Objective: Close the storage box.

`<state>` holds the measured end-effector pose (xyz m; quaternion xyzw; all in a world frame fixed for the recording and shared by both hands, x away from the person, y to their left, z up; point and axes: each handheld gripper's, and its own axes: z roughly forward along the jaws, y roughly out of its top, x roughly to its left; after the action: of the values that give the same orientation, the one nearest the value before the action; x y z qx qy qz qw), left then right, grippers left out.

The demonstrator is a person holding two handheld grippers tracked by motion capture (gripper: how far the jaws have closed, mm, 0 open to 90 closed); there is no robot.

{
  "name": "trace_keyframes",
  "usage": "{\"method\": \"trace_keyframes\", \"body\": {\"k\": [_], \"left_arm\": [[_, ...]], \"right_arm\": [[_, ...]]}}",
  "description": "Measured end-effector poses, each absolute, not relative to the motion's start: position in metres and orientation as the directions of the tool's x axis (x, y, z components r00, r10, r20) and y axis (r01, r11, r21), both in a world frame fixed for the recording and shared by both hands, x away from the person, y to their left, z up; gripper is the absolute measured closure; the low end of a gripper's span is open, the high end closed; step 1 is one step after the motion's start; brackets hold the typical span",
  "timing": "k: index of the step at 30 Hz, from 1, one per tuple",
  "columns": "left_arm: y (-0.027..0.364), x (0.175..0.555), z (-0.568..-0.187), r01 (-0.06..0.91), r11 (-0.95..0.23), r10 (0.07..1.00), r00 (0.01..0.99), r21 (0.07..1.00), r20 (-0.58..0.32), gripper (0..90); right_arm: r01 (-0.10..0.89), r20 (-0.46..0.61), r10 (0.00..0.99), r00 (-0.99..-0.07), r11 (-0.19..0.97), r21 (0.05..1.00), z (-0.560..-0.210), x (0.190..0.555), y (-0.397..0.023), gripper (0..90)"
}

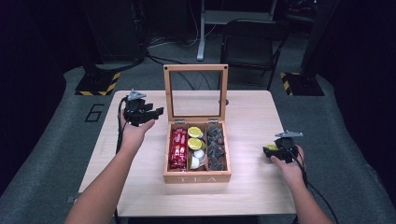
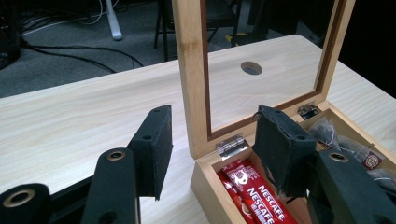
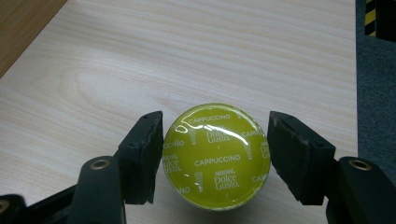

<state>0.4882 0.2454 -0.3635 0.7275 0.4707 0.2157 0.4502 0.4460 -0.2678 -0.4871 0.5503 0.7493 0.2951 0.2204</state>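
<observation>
Right gripper (image 3: 215,154) has a yellow-green coffee capsule (image 3: 216,156) between its jaws; left gripper (image 2: 212,149) stands open and empty.

The right jaws flank the capsule over the table (image 3: 187,56); the left pad touches its rim, while a thin gap seems to show at the right pad, so a firm grip cannot be told. The left jaws stand partly apart by the upright lid (image 2: 194,70) of the wooden tea box (image 1: 197,176), which holds red sachets (image 2: 254,196), more capsules (image 1: 194,138) and dark tea bags (image 1: 216,147); one pad hangs over the box's back corner.

Both grippers, left gripper (image 1: 150,113) and right gripper (image 1: 270,150), are matte black with flat rectangular pads, brass-ringed screw holes along their jaw arms, grey three-cornered plates on top and black cables trailing beside the person's bare, sleeveless forearms.
</observation>
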Motion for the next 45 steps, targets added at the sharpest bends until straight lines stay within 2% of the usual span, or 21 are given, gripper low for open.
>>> {"method": "trace_keyframes", "body": {"k": [5,13,25,35,45], "left_arm": [[0.245,0.488,-0.363,0.490,-0.154,0.878,0.466,0.858,-0.108,46.4],[0.246,0.488,-0.364,0.489,-0.150,0.880,0.462,0.859,-0.110,46.4],[0.248,0.490,-0.364,0.498,-0.146,0.881,0.459,0.855,-0.117,46.2],[0.251,0.495,-0.367,0.508,-0.139,0.884,0.450,0.850,-0.124,46.2],[0.250,0.494,-0.361,0.494,-0.147,0.881,0.459,0.857,-0.113,46.2]], "right_arm": [[0.703,0.011,0.956,-0.292,0.207,0.680,-0.486,0.446,-0.268,30.0],[0.687,-0.001,0.955,-0.298,0.216,0.693,-0.475,0.448,-0.264,27.9],[0.631,-0.029,0.942,-0.334,0.247,0.735,-0.445,0.452,-0.251,28.3],[0.587,-0.054,0.912,-0.408,0.307,0.749,-0.422,0.459,-0.230,30.1],[0.551,-0.037,0.895,-0.445,0.306,0.776,-0.394,0.469,-0.217,30.7]]}}
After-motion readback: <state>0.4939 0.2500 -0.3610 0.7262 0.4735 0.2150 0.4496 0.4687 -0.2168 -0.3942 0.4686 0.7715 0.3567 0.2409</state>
